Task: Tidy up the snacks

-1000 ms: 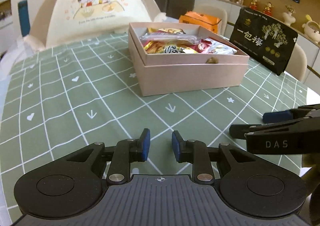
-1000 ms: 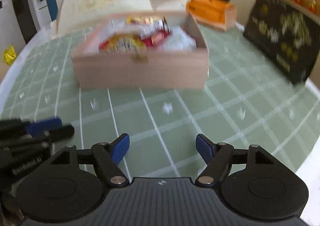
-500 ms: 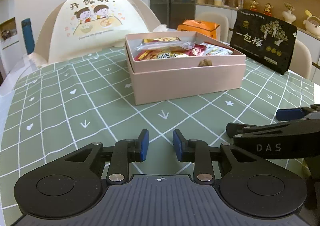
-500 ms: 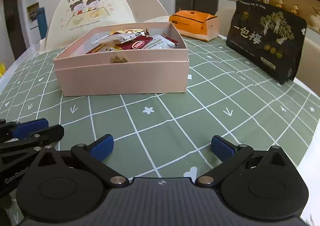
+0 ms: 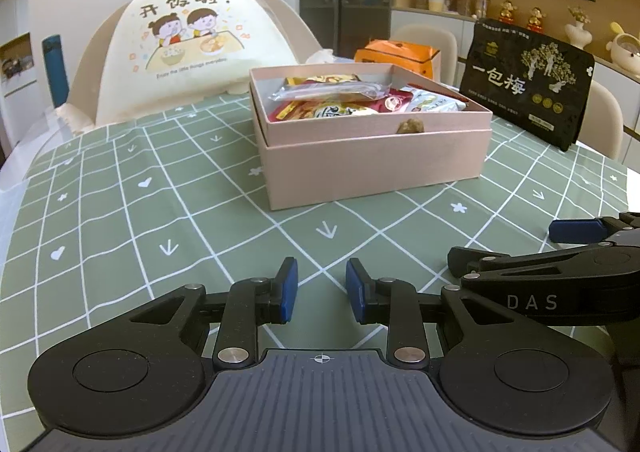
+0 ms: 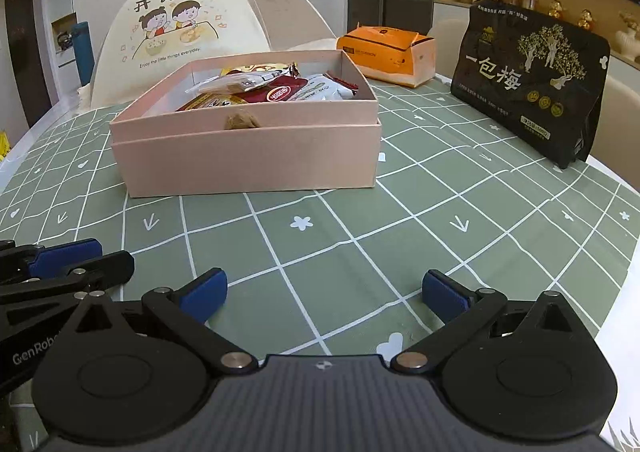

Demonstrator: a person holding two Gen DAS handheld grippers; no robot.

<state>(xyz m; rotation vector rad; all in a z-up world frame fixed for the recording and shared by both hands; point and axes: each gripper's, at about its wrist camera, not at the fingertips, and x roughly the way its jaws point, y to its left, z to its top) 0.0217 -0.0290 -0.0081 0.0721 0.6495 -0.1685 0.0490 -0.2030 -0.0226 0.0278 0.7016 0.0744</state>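
One pink box point(image 5: 372, 155) of snack packets point(image 5: 352, 99) is seen from the left wrist, ahead and slightly right of the left gripper point(image 5: 322, 288), whose fingers stand narrowly apart and empty. From the right wrist, the box lies ahead-left, long side facing; the right gripper point(image 6: 324, 292), fingers just spread wide, holds nothing; one black pouch point(image 6: 532, 83) stands on the counter point(image 6: 400, 219), ahead-right, nearer this hand.

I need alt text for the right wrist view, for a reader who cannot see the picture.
A pink box full of snack packets stands open on a green checked tablecloth, seen over the empty right claw with its blue pads wide apart. A black pouch stands to the right, an orange carton behind the box, and the left claw shows at the left edge.
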